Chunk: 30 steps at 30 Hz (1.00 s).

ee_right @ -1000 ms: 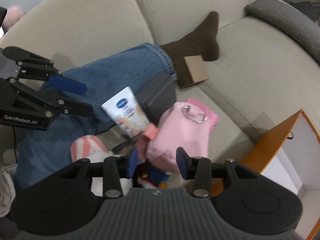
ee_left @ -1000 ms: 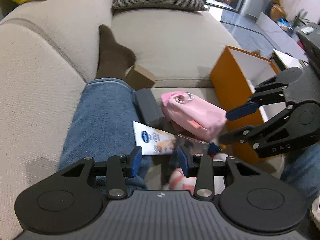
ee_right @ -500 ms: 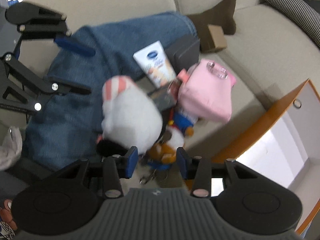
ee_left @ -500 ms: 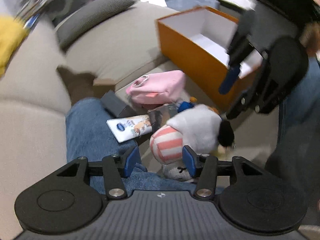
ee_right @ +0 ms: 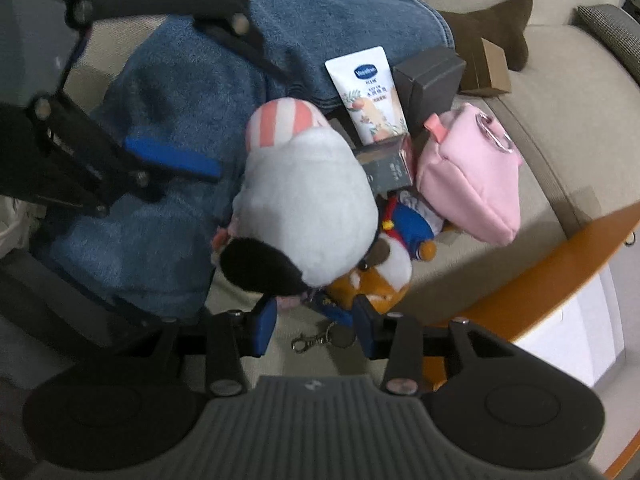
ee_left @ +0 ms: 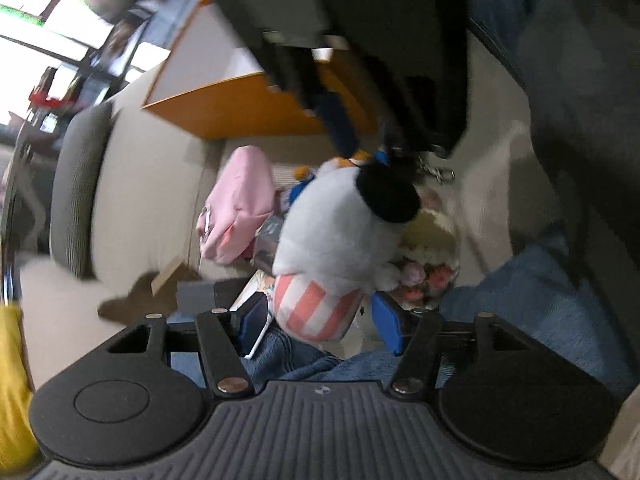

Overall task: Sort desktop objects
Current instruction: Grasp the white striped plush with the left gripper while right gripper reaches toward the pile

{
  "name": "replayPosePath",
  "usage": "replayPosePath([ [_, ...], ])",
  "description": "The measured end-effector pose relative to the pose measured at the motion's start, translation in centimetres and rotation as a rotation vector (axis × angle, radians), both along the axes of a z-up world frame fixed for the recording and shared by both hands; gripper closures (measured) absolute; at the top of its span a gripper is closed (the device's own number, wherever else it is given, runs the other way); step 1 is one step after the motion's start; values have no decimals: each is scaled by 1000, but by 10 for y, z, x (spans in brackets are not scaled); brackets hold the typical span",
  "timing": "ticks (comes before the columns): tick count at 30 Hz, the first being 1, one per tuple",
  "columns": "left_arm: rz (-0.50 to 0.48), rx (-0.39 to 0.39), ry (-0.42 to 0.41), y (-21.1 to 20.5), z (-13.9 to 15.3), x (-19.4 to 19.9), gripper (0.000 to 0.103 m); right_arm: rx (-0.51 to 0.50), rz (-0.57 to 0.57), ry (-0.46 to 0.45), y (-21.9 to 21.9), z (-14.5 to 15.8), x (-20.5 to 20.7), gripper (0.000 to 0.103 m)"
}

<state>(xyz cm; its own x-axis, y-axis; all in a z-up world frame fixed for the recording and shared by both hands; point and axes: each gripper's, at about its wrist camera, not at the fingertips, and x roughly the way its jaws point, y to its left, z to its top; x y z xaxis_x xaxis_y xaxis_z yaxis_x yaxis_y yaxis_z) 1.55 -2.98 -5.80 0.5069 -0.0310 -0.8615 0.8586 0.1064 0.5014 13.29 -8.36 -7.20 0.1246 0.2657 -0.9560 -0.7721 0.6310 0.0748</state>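
Left wrist view: left gripper [ee_left: 320, 324] has its jaws opening, pads either side of the plush toy [ee_left: 340, 236], touching neither side; the toy's long axis runs up the frame from striped end to black end. Right wrist view: right gripper [ee_right: 314, 322] sits partly spread and empty at lower centre, near the toy's black end [ee_right: 256, 268]; orange box [ee_right: 560, 276] lies lower right.

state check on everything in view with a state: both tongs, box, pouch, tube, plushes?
left tongs: jaws opening, striped end of white plush between them, not gripped
right tongs: open, nothing pinched, over keychain clasp
orange box: open top, visible part holds nothing
pink pouch: closed, lying on sofa
lotion tube: lying flat
small bear plush: lying partly under white plush
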Motion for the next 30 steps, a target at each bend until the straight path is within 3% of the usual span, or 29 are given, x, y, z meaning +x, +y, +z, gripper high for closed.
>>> replayPosePath([
  [4, -41, 18, 14, -5, -14, 7, 35, 7, 6, -14, 1, 1, 7, 62],
  [10, 22, -37, 66, -2, -19, 27, 34, 7, -6, -15, -3, 1, 19, 68],
  [14, 178, -134, 109, 6, -15, 43, 38, 48, -53, 1, -10, 2, 28, 70],
  [23, 595, -435, 235, 52, 19, 66, 44, 60, -90, -26, -16, 9, 29, 70],
  [30, 810, -573, 217, 75, 39, 47, 47, 105, -57, 11, -5, 2, 16, 69],
])
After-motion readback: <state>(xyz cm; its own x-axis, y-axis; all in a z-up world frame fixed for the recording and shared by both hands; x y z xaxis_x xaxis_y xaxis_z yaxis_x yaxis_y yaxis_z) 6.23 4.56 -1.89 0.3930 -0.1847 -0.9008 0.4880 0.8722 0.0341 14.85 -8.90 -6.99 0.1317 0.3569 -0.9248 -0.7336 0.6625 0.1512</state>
